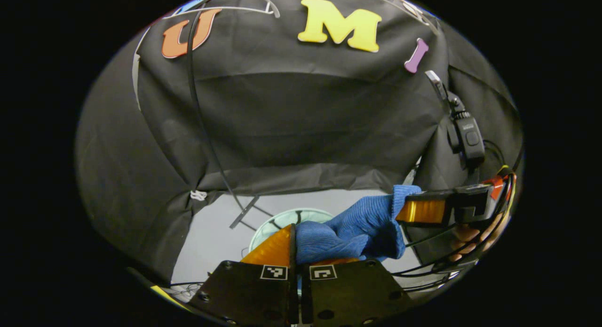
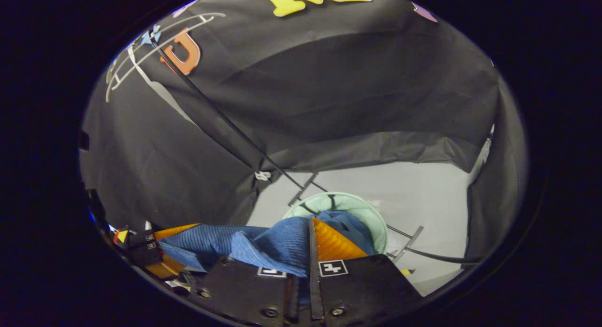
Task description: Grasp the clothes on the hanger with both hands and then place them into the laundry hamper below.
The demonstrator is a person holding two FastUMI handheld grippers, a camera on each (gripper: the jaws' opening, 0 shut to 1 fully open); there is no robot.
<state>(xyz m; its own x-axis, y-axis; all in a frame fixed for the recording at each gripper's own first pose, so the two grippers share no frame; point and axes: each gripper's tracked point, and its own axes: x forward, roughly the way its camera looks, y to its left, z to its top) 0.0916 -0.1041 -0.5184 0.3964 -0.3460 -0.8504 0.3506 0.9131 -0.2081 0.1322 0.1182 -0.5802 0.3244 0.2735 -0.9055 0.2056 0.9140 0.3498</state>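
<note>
A pale grey floor (image 2: 423, 186) carries the scene. On it stands a round mint-green laundry hamper (image 2: 362, 207), with the black legs of a stand (image 2: 303, 188) resting just beside it.

The garment (image 1: 357, 228) is ribbed knit cloth, soft and matt; the hamper (image 2: 371, 214), at its 12 o'clock, looks smooth plastic.

Both views are dim and sharp, with strong fisheye bending at edges and soft light on the floor (image 1: 211, 233) ahead of the grippers.
</note>
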